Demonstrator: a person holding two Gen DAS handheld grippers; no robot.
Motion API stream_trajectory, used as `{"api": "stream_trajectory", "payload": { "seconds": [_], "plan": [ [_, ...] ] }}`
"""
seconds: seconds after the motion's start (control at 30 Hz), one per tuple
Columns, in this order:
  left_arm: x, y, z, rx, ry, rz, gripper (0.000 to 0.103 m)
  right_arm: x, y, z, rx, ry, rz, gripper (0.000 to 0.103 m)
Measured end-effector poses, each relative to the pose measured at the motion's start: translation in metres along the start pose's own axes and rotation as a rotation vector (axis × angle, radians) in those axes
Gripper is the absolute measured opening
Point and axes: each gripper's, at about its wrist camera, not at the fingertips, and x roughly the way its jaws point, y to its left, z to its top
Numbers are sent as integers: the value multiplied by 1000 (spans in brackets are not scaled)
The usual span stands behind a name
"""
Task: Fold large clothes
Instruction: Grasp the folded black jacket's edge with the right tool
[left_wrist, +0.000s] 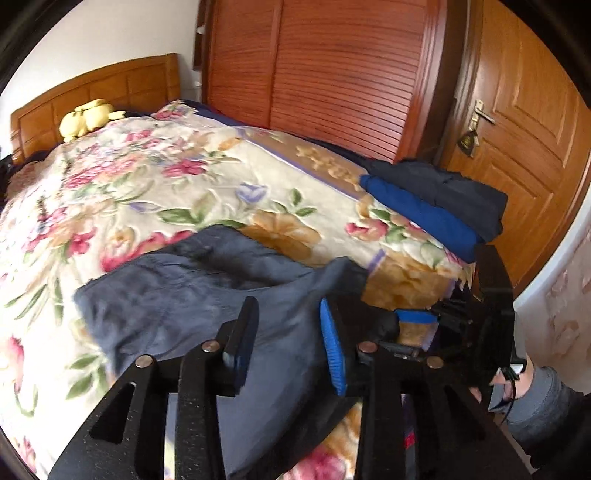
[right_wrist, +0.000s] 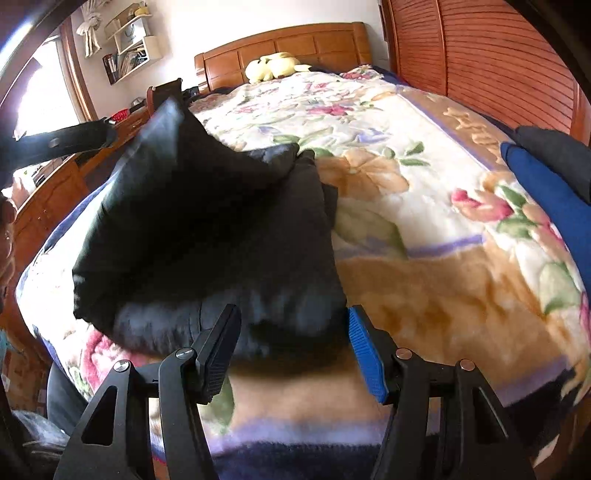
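A dark navy garment (left_wrist: 192, 291) lies crumpled on the floral blanket (left_wrist: 155, 192) near the foot of the bed. My left gripper (left_wrist: 290, 325) is open just above the garment's near part, fingers apart with cloth showing between them. In the right wrist view the same garment (right_wrist: 207, 236) is bunched, one part raised up at the left. My right gripper (right_wrist: 291, 343) is open at the garment's near edge. The right gripper also shows in the left wrist view (left_wrist: 480, 306) at the bed's right corner.
A stack of folded clothes, blue (left_wrist: 421, 218) under dark (left_wrist: 450, 188), sits at the bed's right edge, also in the right wrist view (right_wrist: 554, 192). A yellow plush toy (left_wrist: 86, 118) lies by the headboard. Wardrobe (left_wrist: 332, 74) and door (left_wrist: 524, 110) stand beyond.
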Motion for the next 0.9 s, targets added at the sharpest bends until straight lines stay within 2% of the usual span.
{"api": "stream_trajectory", "payload": {
  "seconds": [0.17, 0.33, 0.37, 0.53, 0.9],
  "plan": [
    [-26, 22, -15, -21, -28, 53, 57, -10, 12, 21, -35, -56, -4, 62],
    [-40, 48, -34, -64, -32, 97, 60, -30, 25, 47, -82, -121, -32, 62],
    [-41, 53, -38, -75, -32, 100, 64, -33, 27, 52, -92, -131, -38, 62],
    [-50, 75, -54, -117, -38, 133, 65, -47, 42, 71, -138, -172, -54, 62],
    [-59, 112, -80, -186, -39, 185, 67, -14, 75, 107, -234, -147, -8, 62]
  ]
}}
